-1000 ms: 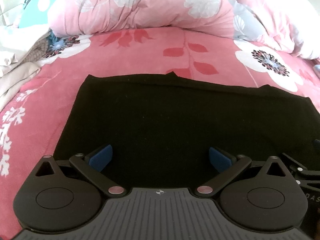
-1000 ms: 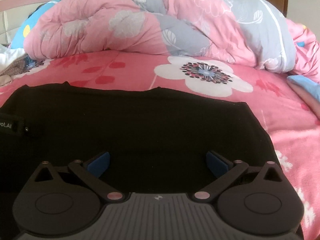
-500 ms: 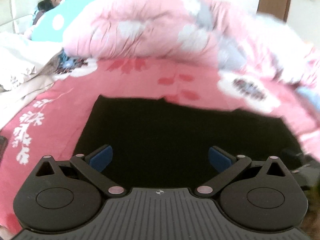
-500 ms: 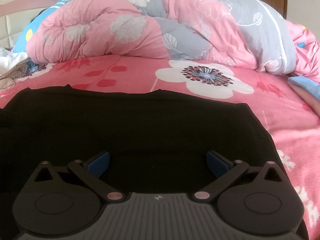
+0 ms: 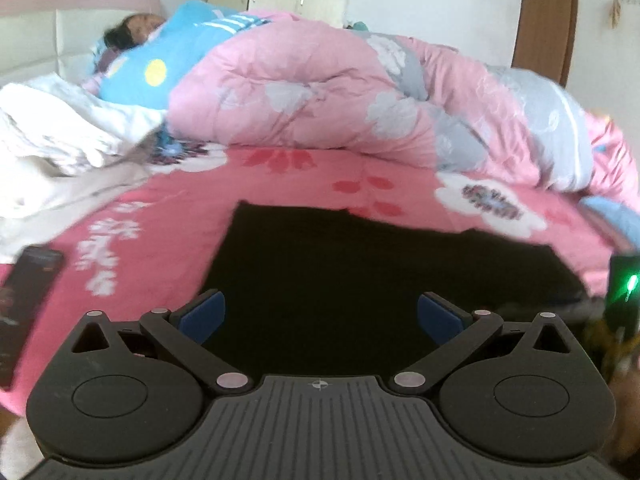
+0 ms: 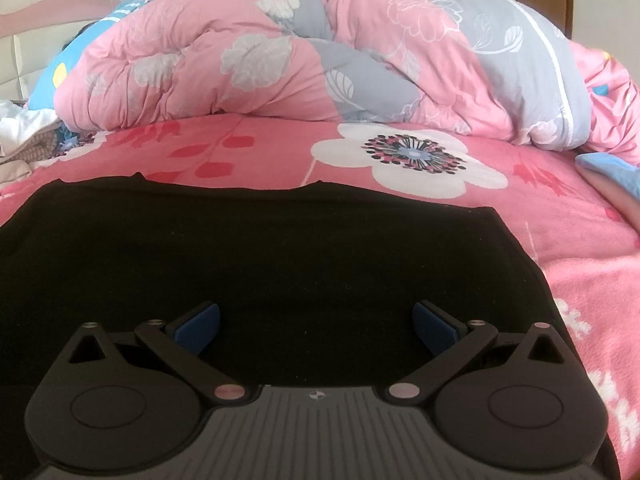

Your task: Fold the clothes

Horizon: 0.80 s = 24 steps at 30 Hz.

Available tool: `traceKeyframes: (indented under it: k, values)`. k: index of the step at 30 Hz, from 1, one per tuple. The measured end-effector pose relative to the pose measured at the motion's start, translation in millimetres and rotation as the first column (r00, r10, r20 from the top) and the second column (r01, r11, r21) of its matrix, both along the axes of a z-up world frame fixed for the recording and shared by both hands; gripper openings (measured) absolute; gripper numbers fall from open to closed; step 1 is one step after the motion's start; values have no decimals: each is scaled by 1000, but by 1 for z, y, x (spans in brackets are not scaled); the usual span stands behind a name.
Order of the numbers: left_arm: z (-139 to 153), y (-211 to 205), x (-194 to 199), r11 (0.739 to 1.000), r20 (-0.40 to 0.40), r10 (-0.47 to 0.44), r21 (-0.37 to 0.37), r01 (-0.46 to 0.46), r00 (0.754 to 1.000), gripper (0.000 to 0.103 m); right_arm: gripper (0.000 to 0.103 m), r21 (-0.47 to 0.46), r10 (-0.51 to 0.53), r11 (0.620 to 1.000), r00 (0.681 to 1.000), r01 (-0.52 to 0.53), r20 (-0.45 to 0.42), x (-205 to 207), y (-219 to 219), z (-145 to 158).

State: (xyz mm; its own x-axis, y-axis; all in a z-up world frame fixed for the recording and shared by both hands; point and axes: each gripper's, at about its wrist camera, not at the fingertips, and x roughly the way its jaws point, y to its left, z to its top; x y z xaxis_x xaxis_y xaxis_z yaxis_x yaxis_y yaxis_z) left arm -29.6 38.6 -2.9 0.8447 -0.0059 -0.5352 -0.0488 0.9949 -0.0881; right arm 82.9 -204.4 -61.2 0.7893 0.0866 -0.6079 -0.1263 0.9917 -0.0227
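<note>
A bed covered in a pink flowered sheet is filling both views, and a thick pink-and-grey quilt is lying bunched across its far side. A person in a blue top is lying at the head of the bed, behind the quilt, in the left wrist view.

A black garment is lying flat on the sheet, spread wide in a folded rectangular shape with its far edge running roughly straight across; in the left wrist view the same garment is lying ahead of the fingers, slightly blurred.

A heap of pale clothes is resting on the left side of the bed, well apart from the black garment. A dark phone is lying on the sheet near the left edge of the left wrist view.

The left gripper is hovering over the near part of the garment, its blue-padded fingers standing wide apart and holding nothing. The right gripper is hanging over the garment's near edge, its fingers likewise spread wide with only black cloth showing between them. A green light is glowing on a dark device at the right rim of the left wrist view.
</note>
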Motion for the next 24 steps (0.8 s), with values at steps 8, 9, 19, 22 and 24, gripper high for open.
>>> traceKeyframes:
  k: [8, 9, 19, 22, 24]
  values:
    - [-12, 35, -32, 992, -25, 121, -30, -121, 992, 103, 103, -6, -2, 1000, 1000, 2, 2, 0, 1, 1]
    - [-13, 39, -34, 990, -28, 135, -36, -136, 990, 103, 103, -7, -2, 1000, 1000, 2, 2, 0, 2, 1]
    - [-17, 73, -52, 969, -41, 232, -76, -234, 972, 102, 103, -20, -7, 1000, 1000, 7, 3, -1, 4, 1]
    - [-18, 79, -55, 964, -56, 241, -103, -246, 969, 100, 103, -22, -8, 1000, 1000, 8, 3, -1, 4, 1]
    - [-20, 82, -56, 962, -62, 241, -120, -247, 968, 100, 103, -24, -10, 1000, 1000, 10, 3, -1, 5, 1]
